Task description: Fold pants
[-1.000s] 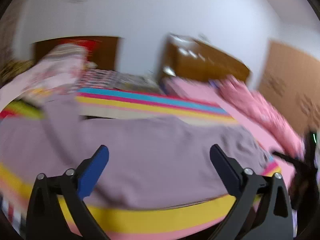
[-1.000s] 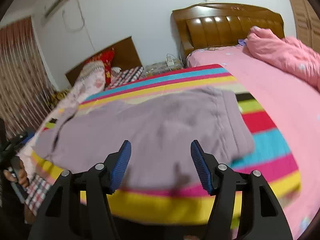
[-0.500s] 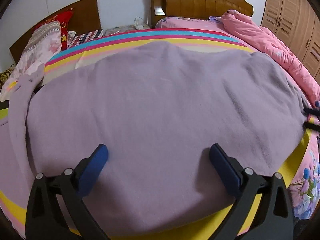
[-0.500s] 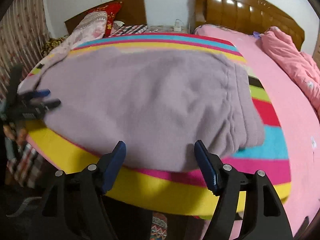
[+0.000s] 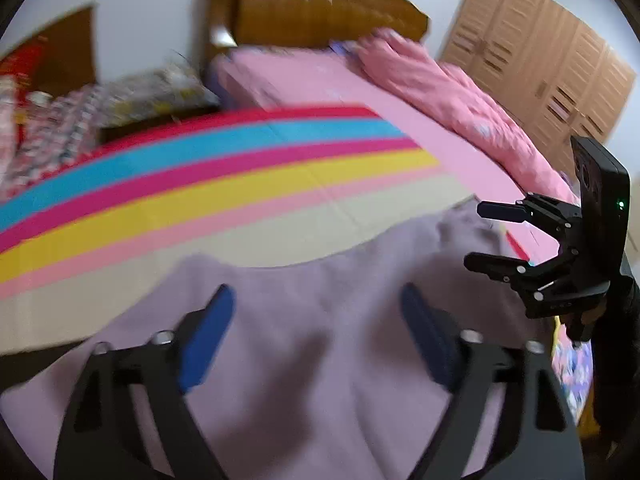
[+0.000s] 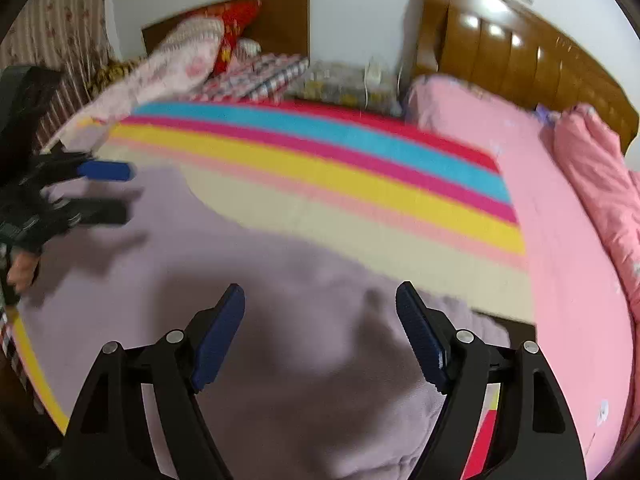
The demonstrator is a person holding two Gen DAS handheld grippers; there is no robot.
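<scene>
Left wrist view: the left gripper point(image 5: 316, 336) is hanging over the mauve pants point(image 5: 304, 360) lying on the striped blanket point(image 5: 200, 196); its jaws have just been closing partway, gripping nothing. The right gripper point(image 5: 486, 236) is standing open alongside.

Right wrist view: the right gripper point(image 6: 320, 332) has just been widening, empty, above the pants point(image 6: 280, 280).

- Left gripper point(image 5: 316, 336): black angular frame, blue pads, silver screw heads.
- Right gripper point(image 6: 320, 332): the same build; ribbed blue pads.
- Beside the right gripper's frame, a black box, perhaps a camera, with a green light.
</scene>
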